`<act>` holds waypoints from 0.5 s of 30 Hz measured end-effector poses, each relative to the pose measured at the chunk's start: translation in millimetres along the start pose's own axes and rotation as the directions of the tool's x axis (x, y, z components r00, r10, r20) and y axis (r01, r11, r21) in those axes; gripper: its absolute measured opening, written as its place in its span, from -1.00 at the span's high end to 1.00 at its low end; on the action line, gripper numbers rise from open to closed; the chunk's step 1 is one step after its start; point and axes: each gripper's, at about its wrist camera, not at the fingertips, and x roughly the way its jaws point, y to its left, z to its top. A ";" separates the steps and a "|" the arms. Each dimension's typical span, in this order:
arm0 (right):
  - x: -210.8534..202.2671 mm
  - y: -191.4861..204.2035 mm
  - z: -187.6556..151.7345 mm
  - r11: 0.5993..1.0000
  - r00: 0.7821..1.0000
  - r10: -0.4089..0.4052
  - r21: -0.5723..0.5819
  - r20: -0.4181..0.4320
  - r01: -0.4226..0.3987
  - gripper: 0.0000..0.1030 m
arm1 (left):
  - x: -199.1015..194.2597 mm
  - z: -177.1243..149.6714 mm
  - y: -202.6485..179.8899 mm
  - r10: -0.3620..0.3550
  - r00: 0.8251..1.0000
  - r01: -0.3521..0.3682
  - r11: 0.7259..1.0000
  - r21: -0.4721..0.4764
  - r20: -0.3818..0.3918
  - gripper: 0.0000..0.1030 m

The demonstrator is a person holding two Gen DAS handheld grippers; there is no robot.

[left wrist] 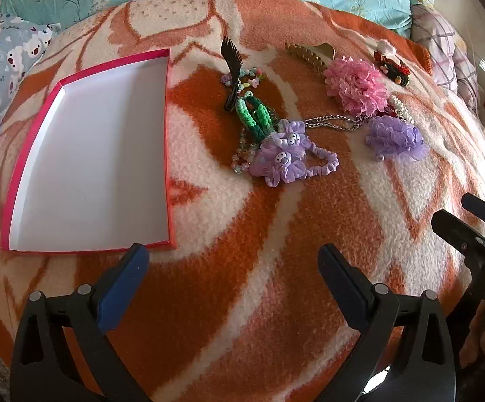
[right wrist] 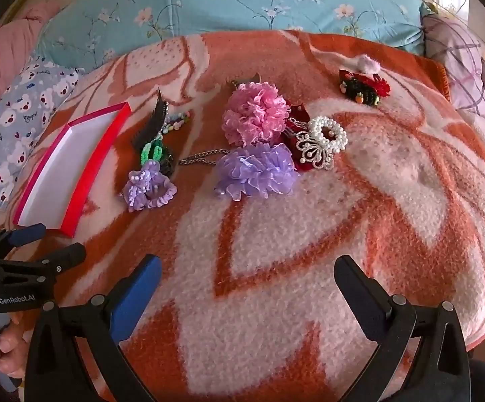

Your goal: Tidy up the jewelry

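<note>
Left tool [left wrist: 232, 261] wide open, empty; right tool [right wrist: 247, 273] likewise. Red-rimmed white box [left wrist: 167, 140] far left on blanket [left wrist: 242, 301], then purple ruffled scrunchie [left wrist: 284, 157], pink pompom [right wrist: 256, 114], pearl ring [right wrist: 329, 132]; all well beyond both tools.

The blanket [right wrist: 309, 234] is rough, fuzzy woven cloth. The box [left wrist: 88, 154] looks like smooth matt card. The purple scrunchie [right wrist: 256, 171] is sheer, glossy gauze; the chain [left wrist: 333, 122] is shiny metal.
</note>
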 end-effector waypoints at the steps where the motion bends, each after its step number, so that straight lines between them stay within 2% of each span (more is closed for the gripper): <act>1: -0.1 -0.2 -0.4 1.000 1.000 0.002 0.001 -0.001 -0.002 -1.00 | 0.0 0.3 -0.2 -0.003 1.000 0.003 1.000 0.001 -0.001 -0.97; 15: 0.1 -0.6 -0.4 1.000 1.000 0.024 0.007 -0.001 -0.024 -1.00 | 1.3 4.8 1.7 0.001 1.000 -0.001 1.000 -0.005 -0.004 -0.97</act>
